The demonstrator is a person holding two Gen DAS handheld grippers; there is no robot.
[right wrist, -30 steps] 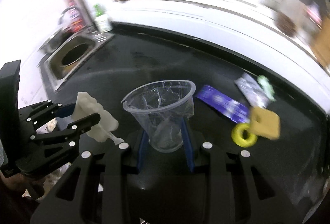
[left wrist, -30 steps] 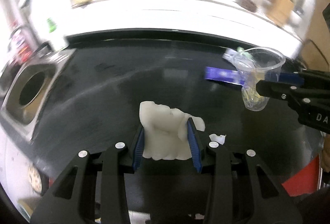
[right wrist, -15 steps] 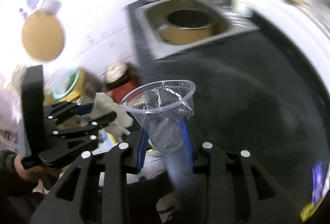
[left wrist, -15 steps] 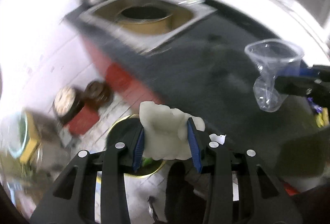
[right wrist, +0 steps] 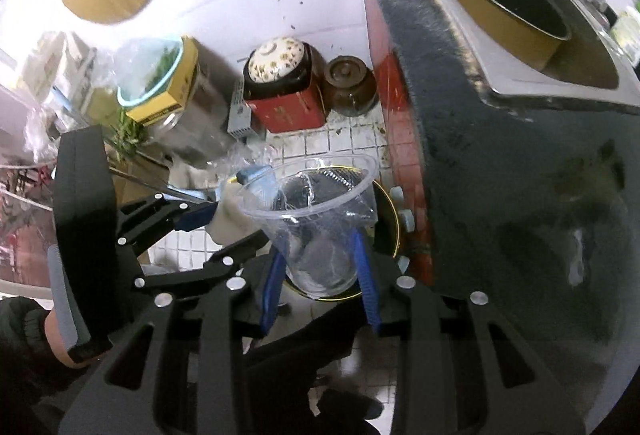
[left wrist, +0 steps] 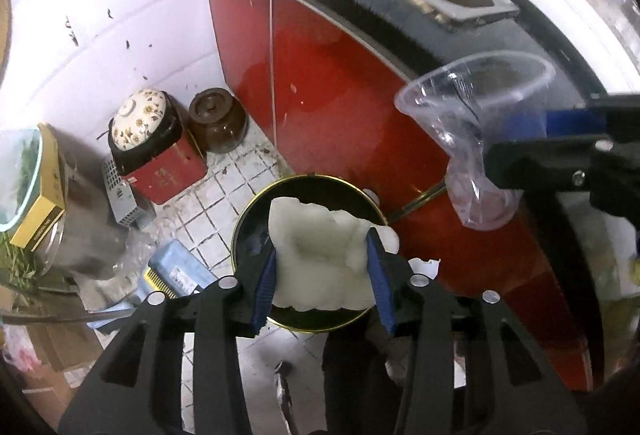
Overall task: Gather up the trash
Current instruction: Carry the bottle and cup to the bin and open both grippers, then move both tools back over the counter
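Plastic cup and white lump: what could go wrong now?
Both jaws have just been opening, with trash between them. The plastic cup in the right gripper hangs near the bin rim, so it might land on the floor. The white lump in the left gripper could snag on a pad.

A brown jar [left wrist: 217, 125] stands beside a red tin [left wrist: 164, 171] on the tiled floor [left wrist: 224, 203], by red cabinets [left wrist: 320, 83] under the bench [right wrist: 520, 163].
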